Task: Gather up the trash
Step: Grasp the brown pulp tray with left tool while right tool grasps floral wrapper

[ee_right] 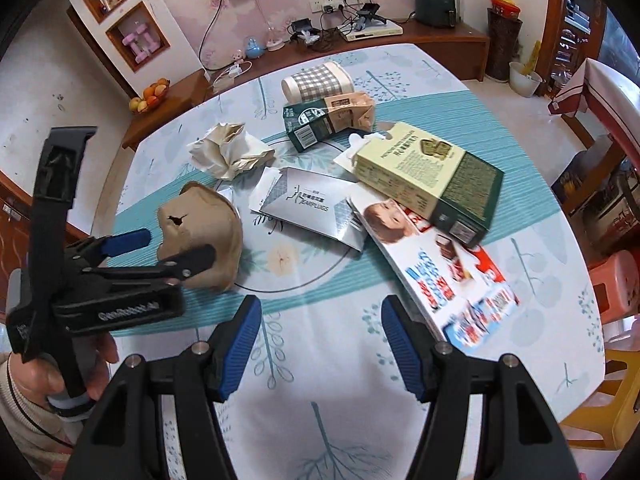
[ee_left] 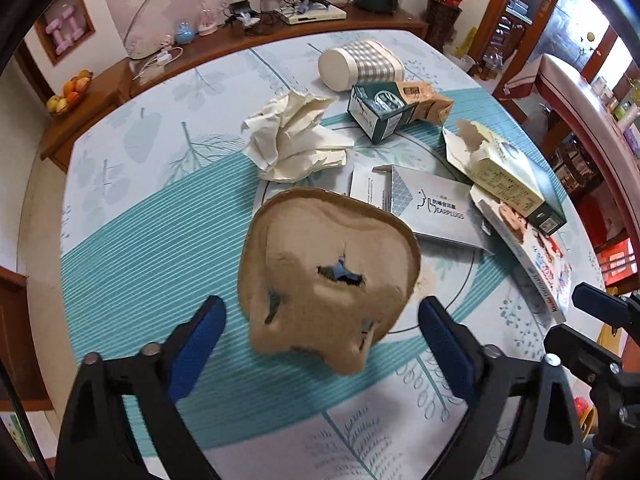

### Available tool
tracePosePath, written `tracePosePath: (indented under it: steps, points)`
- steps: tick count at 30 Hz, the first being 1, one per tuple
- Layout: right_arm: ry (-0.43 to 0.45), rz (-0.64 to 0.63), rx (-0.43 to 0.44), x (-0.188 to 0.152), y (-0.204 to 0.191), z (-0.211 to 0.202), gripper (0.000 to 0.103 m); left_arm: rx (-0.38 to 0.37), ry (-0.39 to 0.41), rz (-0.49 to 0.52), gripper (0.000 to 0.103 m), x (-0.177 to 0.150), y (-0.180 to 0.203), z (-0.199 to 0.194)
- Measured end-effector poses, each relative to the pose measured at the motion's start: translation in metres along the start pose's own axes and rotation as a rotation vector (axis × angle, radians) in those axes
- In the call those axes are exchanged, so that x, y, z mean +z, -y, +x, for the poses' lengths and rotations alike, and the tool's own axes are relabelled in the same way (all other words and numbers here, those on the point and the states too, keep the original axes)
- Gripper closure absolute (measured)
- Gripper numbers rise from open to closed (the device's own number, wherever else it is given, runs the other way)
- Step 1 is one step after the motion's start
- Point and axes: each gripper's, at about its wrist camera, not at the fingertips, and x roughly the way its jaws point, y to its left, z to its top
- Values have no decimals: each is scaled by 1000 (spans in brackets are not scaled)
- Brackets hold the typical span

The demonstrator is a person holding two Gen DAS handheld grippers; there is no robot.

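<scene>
Left wrist view: the left gripper [ee_left: 322, 320] hangs over a torn brown pulp tray [ee_left: 328, 276] on the surface [ee_left: 160, 240], its jaws wide, either side of the tray and clear of it. Crumpled paper [ee_left: 296, 140] lies beyond.

Right wrist view: the right gripper [ee_right: 316, 344] has jaws partly open on nothing (bare cloth between them), a flattened white carton [ee_right: 440, 264] just beside.

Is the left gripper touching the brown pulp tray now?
Cannot tell. In the left wrist view, the left gripper straddles the brown pulp tray, gaps beside both pads; in the right wrist view its finger overlaps the tray, hiding any contact.
</scene>
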Motion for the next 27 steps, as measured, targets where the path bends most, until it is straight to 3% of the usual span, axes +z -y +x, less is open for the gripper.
tracePosePath:
  steps: [2,13,19,27]
  points:
    - [-6,-4,0,1,-4,3,40,-12,-19,5,34,0,0,5]
    - [-41,-45,37,10,-31,24,40,-138,52,-100,35,-29,-38,-35]
    - [-58,-85,80,22,-55,42,40,-134,52,-171,35,-61,-65,-56]
    - [-69,-109,149,45,-90,75,40,-111,69,-267,35,-75,-99,-66]
